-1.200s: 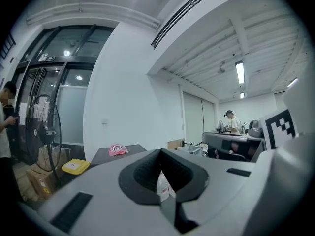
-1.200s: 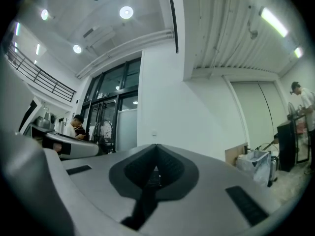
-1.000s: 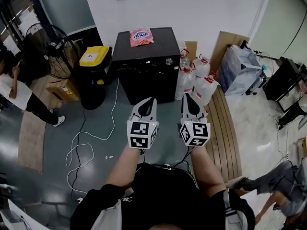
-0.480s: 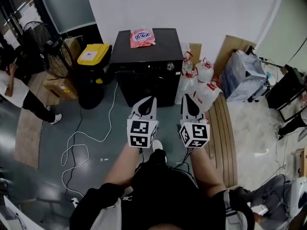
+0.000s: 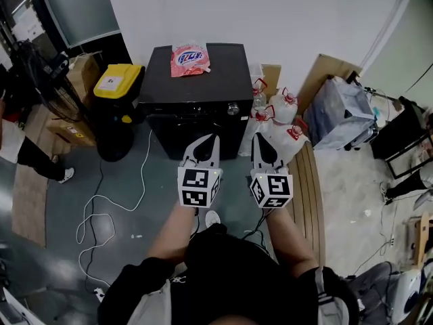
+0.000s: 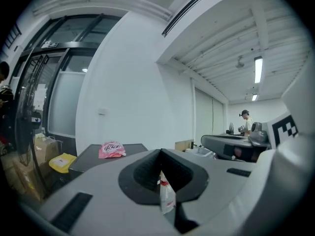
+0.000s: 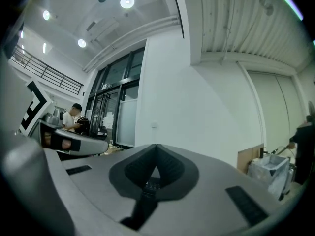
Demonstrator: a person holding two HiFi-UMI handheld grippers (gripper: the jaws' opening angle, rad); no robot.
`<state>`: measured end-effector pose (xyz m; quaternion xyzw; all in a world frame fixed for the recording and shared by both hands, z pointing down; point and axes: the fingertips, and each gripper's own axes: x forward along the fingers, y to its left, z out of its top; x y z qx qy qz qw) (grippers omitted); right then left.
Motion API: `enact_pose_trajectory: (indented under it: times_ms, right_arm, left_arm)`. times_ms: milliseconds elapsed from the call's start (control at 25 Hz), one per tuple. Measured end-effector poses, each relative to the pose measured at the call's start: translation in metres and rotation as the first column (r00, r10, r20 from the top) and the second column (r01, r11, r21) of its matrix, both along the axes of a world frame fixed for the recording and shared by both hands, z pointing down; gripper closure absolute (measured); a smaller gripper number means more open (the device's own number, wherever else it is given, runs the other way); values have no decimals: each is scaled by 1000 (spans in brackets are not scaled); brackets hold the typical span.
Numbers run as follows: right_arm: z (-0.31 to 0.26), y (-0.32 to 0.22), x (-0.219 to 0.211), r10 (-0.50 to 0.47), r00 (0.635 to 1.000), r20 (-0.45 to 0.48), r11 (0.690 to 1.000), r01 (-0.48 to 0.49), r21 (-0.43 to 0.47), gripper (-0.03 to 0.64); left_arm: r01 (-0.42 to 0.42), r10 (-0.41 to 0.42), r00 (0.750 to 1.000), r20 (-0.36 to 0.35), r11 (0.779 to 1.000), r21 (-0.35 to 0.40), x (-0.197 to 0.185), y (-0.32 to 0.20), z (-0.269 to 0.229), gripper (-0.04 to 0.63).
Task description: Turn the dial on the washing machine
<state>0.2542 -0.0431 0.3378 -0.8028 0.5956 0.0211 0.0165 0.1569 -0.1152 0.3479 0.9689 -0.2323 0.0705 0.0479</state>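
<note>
- Head view: the person is holding the left gripper (image 5: 210, 141) and the right gripper (image 5: 259, 139) side by side, both pointing forward. A black washing machine (image 5: 196, 80) is standing ahead of the fingers, apart from them. Its silver dial (image 5: 233, 108) is sitting on the front panel, ahead of the gap between the two pairs of fingers. A pink packet (image 5: 190, 58) is lying on the machine's top, beyond the left fingers. A yellow-lidded bin (image 5: 118, 81) is standing far left of them, and white bags (image 5: 284, 110) are leaning ahead and to the right of the right fingers.
- Left gripper view: the fingers (image 6: 147, 168) are pressing together at the tips, gripping nothing. The pink packet (image 6: 111, 150) is lying ahead and to their left on the machine's dark top (image 6: 86, 156).
- Right gripper view: the fingers (image 7: 170, 168) are meeting at the tips, closed and empty. A white wall (image 7: 197, 112) is standing beyond them; the dial is not showing here.
</note>
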Motion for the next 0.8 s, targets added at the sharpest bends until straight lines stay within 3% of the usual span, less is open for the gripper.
enact_pose_trajectory:
  times_ms: [400,800]
  right_arm:
    - [16,-86,57,-31,998,-56,997,27,-70,617]
    - [50,-125,91,-166,978,-123,972,142,-186,617]
  left_arm:
    - [22,-21,1000,24,999,-50,52,-82,19,584]
    - [110,-104,993,61,989,-102,64,-102,44,584]
